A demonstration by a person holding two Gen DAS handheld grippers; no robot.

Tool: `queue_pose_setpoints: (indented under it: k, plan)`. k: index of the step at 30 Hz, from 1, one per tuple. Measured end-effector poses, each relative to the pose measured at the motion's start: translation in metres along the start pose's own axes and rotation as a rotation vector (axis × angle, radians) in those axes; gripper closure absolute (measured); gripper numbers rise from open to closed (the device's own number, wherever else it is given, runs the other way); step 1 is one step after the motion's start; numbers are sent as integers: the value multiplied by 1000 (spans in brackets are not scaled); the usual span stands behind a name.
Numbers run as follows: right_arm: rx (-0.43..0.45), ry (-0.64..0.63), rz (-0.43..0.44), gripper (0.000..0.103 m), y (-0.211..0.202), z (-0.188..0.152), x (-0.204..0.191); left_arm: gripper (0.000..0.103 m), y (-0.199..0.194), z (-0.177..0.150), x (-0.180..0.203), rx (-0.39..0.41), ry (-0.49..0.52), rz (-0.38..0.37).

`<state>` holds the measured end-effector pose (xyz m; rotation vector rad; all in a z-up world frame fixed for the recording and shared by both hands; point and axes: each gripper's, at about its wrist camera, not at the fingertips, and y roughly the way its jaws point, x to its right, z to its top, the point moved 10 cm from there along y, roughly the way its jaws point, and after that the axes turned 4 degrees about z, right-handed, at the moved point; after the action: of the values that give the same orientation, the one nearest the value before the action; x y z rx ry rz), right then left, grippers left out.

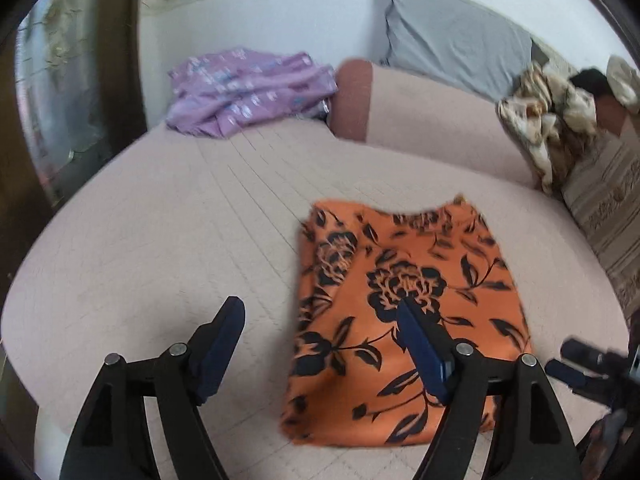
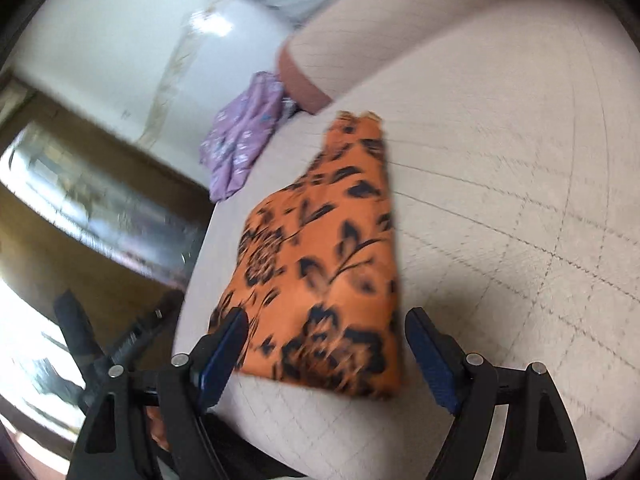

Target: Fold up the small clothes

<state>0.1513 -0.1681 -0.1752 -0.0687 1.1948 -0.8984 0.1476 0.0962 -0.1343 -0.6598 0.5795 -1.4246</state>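
Black gripper arms with blue pads are filling the foreground in both wrist views. Left gripper (image 1: 320, 312) is hovering wide open over the near left edge of the orange flowered garment (image 1: 404, 316), gripping nothing. Right gripper (image 2: 326, 322) is likewise standing wide open, the garment's near end showing between its fingers with no pad pressing on it. Folded into a rough rectangle, the garment is lying flat on a pale pink quilted bedcover (image 1: 160, 240). A crumpled purple cloth (image 1: 248, 92) is sitting well apart at the far corner, beside a long bolster (image 1: 420, 112). A grey pillow (image 1: 452, 36) is leaning against the white wall (image 1: 260, 40). Right wrist view is blurring.
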Motion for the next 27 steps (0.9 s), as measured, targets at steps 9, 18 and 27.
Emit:
queue_pose_setpoints:
  k: [9, 18, 27]
  plan:
    - [-165, -60, -76, 74, 49, -5, -10, 19, 59, -41, -11, -157, -4, 29]
    - [-89, -73, -111, 34, 25, 9, -2, 15, 62, -47, -16, -155, -33, 3]
    - [-201, 115, -19, 63, 87, 43, 7, 15, 65, -45, -14, -159, -45, -3]
